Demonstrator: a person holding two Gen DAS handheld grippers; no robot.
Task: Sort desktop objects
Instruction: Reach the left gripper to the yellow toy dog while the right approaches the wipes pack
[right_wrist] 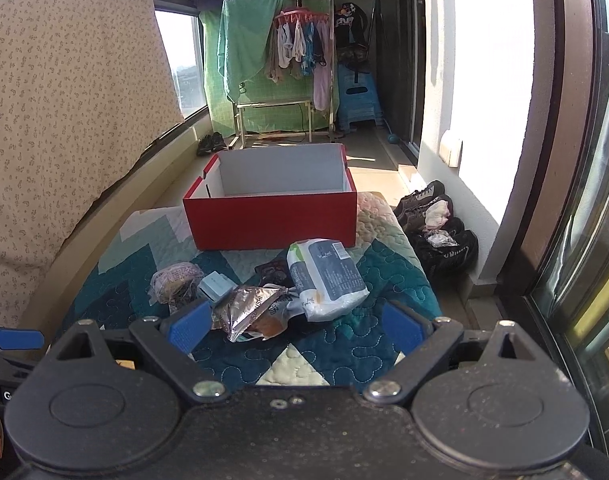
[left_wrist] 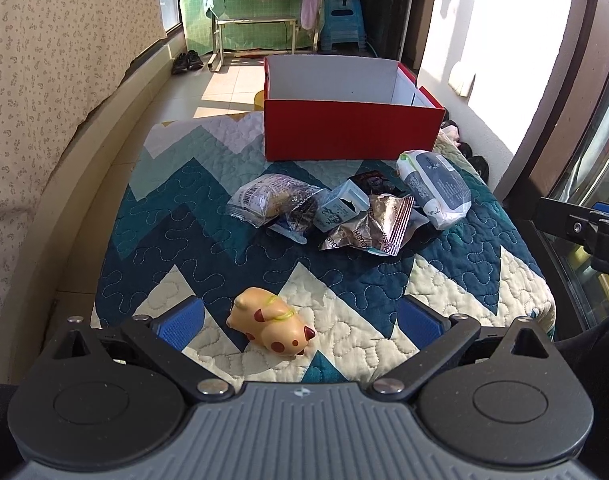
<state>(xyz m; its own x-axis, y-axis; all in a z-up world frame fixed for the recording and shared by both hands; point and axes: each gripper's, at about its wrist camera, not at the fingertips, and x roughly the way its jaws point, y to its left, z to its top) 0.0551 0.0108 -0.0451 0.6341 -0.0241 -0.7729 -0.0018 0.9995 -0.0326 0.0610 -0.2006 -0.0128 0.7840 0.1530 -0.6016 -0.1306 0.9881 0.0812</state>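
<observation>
both pairs of tongs stand wide apart with nothing between their blue pads; neither touches any object.

left wrist view: the left gripper (left_wrist: 302, 320) hovers tilted down over a zigzag quilt (left_wrist: 444, 272); a small tan toy pig (left_wrist: 270, 322) with red spots lies on its side between the jaws, closer to the left pad, touching neither; farther off sits a heap of packets: a clear wrapped bun (left_wrist: 266, 202), a small pale blue carton (left_wrist: 338, 206), a silver foil snack bag (left_wrist: 374, 224) and a white pack of wipes (left_wrist: 434, 186); behind them an open red box (left_wrist: 352, 128) with a white inside, which looks empty; the other tool's tip shows at the right edge.

right wrist view: the right gripper (right_wrist: 298, 326) hangs just short of the heap; the foil snack bag (right_wrist: 250, 310) lies nearest, the wipes pack (right_wrist: 326, 280) just beside it, the blue carton (right_wrist: 216, 284) and the wrapped bun (right_wrist: 174, 282) to the left; the red box (right_wrist: 272, 216) stands beyond; shoes (right_wrist: 436, 220) rest on the floor to the right.

judged risks: the pig is smooth and rounded, so an off-centre squeeze may squirt it away; the packets overlap, so closing on the foil could drag a neighbour along; crinkly film may slip loose above the box.
</observation>
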